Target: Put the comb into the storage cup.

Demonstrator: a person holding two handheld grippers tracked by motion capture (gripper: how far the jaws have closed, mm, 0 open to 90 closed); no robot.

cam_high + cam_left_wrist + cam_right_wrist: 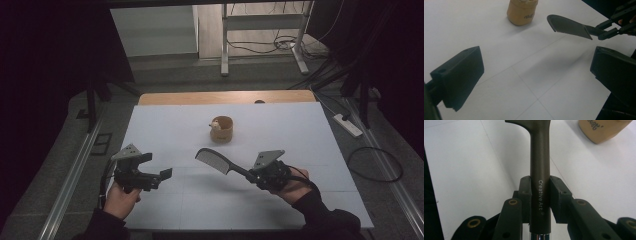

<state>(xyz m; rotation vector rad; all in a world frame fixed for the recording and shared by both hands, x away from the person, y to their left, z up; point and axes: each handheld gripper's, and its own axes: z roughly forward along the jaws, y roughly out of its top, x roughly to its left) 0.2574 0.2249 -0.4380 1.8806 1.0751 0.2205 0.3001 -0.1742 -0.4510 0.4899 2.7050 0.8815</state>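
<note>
Black plastic, thin and stiff: the comb (214, 161) is looking light and rigid in the high view, held off the white counter (300, 130) by the right gripper (248, 175), whose jaws are clamping its handle. Its toothed head is pointing up-left, toward the tan cup (222, 129) standing well apart beyond it. The left gripper (165, 173) is hovering at the left with nothing in it.

Seen from the left gripper view, the left jaws are standing wide apart over bare counter (499, 50), and the comb (569, 26) is hanging in the air off to the right, near the cup (522, 11).

Close up in the right gripper view, both pads are pressing squarely on the comb's round handle (540, 170), just above a shiny metal end. That smooth handle is likely slippery, so it could twist in the grip; the handle is still the best place to hold, since the fine teeth are probably the fragile part.
</note>
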